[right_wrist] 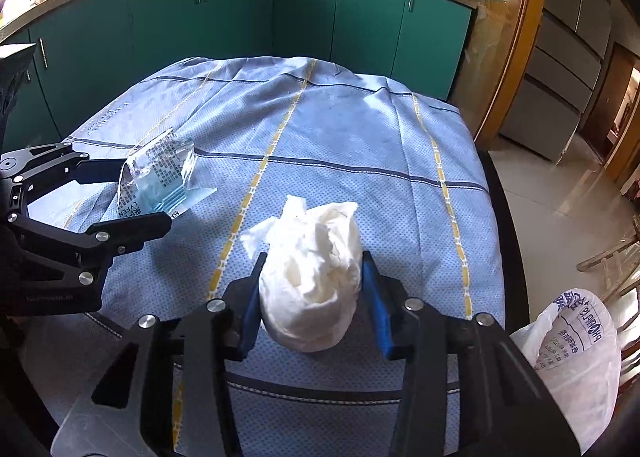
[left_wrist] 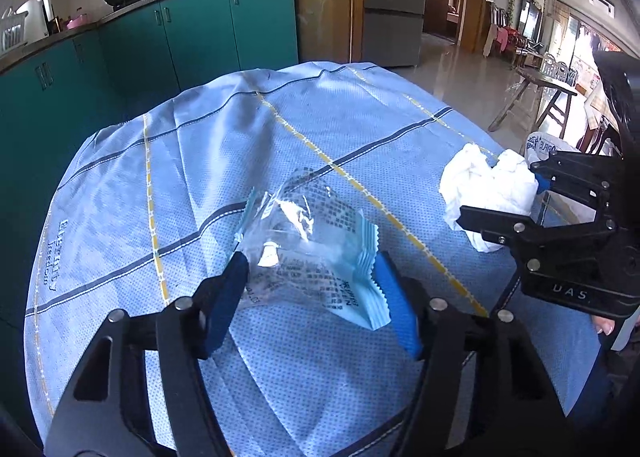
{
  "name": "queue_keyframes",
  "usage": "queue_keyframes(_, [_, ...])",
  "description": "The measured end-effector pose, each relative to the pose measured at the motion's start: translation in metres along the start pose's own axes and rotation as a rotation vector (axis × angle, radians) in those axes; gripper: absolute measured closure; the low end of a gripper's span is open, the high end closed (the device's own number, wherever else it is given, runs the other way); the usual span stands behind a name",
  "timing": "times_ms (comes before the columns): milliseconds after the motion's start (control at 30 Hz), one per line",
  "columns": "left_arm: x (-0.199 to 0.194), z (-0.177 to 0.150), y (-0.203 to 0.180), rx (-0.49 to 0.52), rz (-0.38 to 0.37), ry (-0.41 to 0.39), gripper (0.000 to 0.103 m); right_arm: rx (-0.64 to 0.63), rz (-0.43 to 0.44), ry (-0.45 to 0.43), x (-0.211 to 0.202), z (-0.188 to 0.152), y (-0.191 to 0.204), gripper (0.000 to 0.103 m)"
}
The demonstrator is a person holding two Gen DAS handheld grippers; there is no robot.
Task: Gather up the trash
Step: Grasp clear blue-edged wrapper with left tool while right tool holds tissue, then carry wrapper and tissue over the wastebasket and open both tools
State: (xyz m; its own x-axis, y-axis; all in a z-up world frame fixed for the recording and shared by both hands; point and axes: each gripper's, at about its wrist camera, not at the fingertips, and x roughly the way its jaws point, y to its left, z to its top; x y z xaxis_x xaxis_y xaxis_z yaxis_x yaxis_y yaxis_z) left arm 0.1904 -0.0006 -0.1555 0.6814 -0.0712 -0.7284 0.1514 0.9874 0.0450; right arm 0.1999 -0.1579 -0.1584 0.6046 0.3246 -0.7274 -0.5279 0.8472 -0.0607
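A crumpled clear wrapper with blue serrated ends and dark print lies on the blue checked tablecloth. My left gripper straddles it, and both blue pads touch its edges. The right wrist view shows the same wrapper between the left gripper's black fingers. A white crumpled tissue wad sits between the pads of my right gripper, pinched on both sides. In the left wrist view the tissue and right gripper are at the right.
A white printed plastic bag hangs past the table's right edge. Teal kitchen cabinets with pots on top stand behind the table. A wooden bench stands on the tiled floor far right. The tablecloth is wrinkled at the back.
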Motion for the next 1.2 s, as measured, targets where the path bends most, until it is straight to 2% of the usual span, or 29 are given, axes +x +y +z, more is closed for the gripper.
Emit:
queue_keyframes(400, [-0.007, 0.001, 0.000, -0.002, 0.017, -0.034, 0.038, 0.023, -0.011, -0.021, -0.003, 0.001, -0.005, 0.058])
queue_keyframes(700, [-0.028, 0.005, 0.004, -0.025, 0.066, -0.130, 0.039, 0.089, -0.062, -0.123, -0.025, 0.004, -0.023, 0.058])
queue_keyframes(867, [-0.039, 0.007, 0.001, -0.028, 0.101, -0.164, 0.039, 0.154, -0.190, -0.172, -0.043, 0.003, -0.045, 0.058])
queue_keyframes(1000, [-0.057, 0.015, -0.016, -0.026, 0.103, -0.208, 0.039, 0.224, -0.303, -0.194, -0.063, -0.005, -0.074, 0.058])
queue_keyframes(1200, [-0.060, 0.037, -0.076, 0.009, 0.016, -0.219, 0.039, 0.364, -0.445, -0.198, -0.096, -0.041, -0.125, 0.058])
